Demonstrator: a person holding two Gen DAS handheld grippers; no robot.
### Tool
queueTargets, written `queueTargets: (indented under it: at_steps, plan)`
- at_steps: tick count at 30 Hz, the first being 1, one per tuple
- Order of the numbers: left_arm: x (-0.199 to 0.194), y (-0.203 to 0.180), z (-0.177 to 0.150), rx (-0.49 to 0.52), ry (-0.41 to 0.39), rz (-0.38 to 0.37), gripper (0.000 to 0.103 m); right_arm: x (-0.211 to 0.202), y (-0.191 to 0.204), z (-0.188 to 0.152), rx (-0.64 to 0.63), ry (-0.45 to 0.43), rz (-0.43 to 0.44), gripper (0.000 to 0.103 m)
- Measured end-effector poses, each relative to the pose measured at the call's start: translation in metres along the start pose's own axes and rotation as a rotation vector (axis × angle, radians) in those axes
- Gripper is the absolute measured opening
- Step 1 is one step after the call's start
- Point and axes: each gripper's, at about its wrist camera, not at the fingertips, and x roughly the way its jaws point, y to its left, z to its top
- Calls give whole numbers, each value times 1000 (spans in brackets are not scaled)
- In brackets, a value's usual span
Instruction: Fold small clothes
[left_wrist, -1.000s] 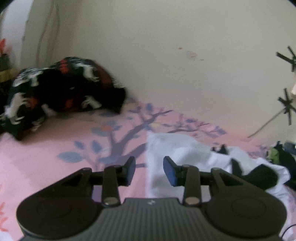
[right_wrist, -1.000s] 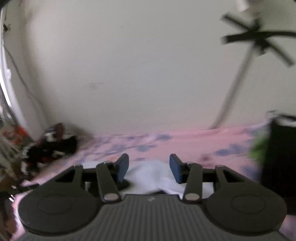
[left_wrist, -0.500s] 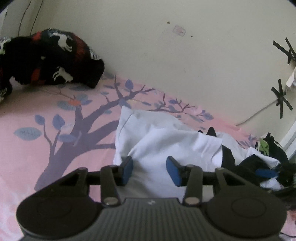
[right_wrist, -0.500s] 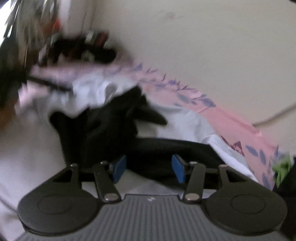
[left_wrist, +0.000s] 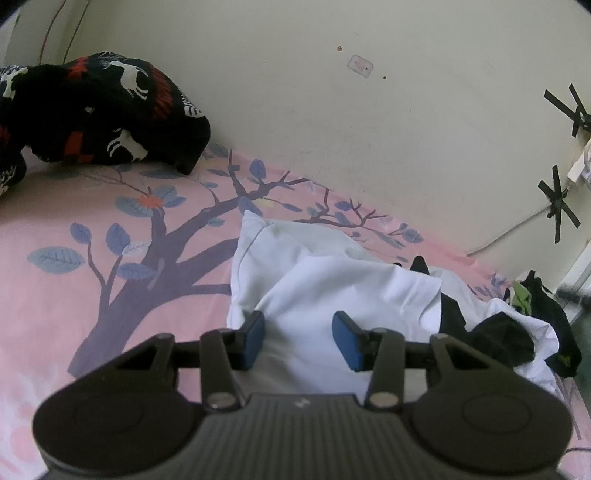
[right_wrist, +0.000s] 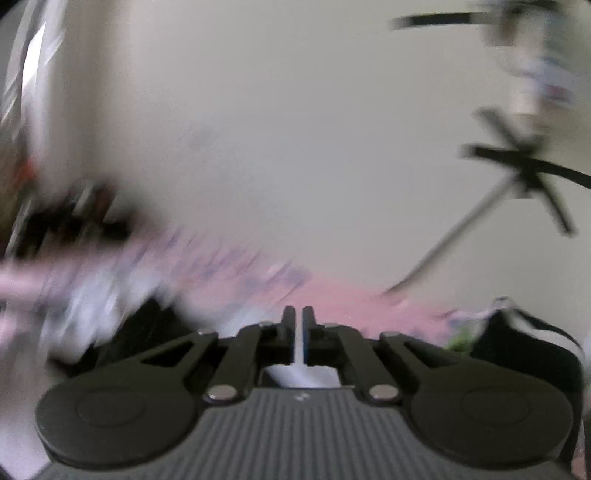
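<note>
Our left gripper (left_wrist: 298, 339) hangs just over a crumpled white garment (left_wrist: 332, 280) that lies on the pink bedsheet (left_wrist: 74, 295) with a purple tree print. Its blue pads (left_wrist: 253, 341) are spread apart and press on nothing. A black garment (left_wrist: 495, 338) lies mixed in at the white one's right side. A dark patterned blanket (left_wrist: 96, 114) sits by the wall (left_wrist: 332, 129). Our right gripper (right_wrist: 298, 325) has just snapped its jaws together. That view is blurry, and we cannot tell if cloth is pinched.

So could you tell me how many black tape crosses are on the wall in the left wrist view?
2: one tape cross at the upper right edge, another just below it. More may be beyond the frame.
</note>
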Motion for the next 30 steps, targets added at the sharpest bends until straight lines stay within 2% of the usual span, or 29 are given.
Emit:
queueTargets:
  at_steps: [2, 3, 4, 7, 12, 13, 15, 17, 19, 22, 24, 26, 27, 30]
  plan:
    - [-1, 1, 0, -6, -2, -2, 42, 6, 37, -16, -214, 64, 9, 9]
    - [-1, 1, 0, -7, -2, -4, 42, 8, 51, -24, -299, 84, 2, 21]
    - [-1, 1, 0, -8, -2, -4, 42, 9, 62, -31, -381, 94, -10, 29]
    - [-1, 1, 0, -6, -3, -5, 43, 16, 87, -47, -581, 125, -45, 30]
    - [-1, 3, 0, -12, -6, -10, 44, 36, 107, -48, -728, 117, -81, 29]
    - [-1, 3, 0, -13, -6, -11, 44, 39, 108, -46, -731, 115, -86, 20]
    - [-2, 3, 0, -13, -5, -13, 45, 50, 105, -36, -682, 127, -60, 0]
    - [-2, 3, 0, -16, -7, -14, 45, 52, 99, -29, -622, 103, -70, 0]
    - [-2, 3, 0, -20, -8, -17, 46, 41, 77, -14, -492, 43, -128, 0]
    - [-2, 3, 0, -18, -8, -17, 47, 13, 24, 12, -211, -56, -227, 0]
    - [-2, 1, 0, -15, -9, -16, 48, -16, -21, 28, 39, -142, -268, 0]
    - [-2, 1, 0, -16, -9, -17, 49, -38, -49, 38, 217, -200, -232, 0]
    - [-2, 1, 0, -17, -10, -17, 49, -45, -53, 41, 252, -221, -194, 0]
    - [-3, 1, 0, -18, -11, -19, 50, -48, -35, 50, 236, -237, -42, 0]
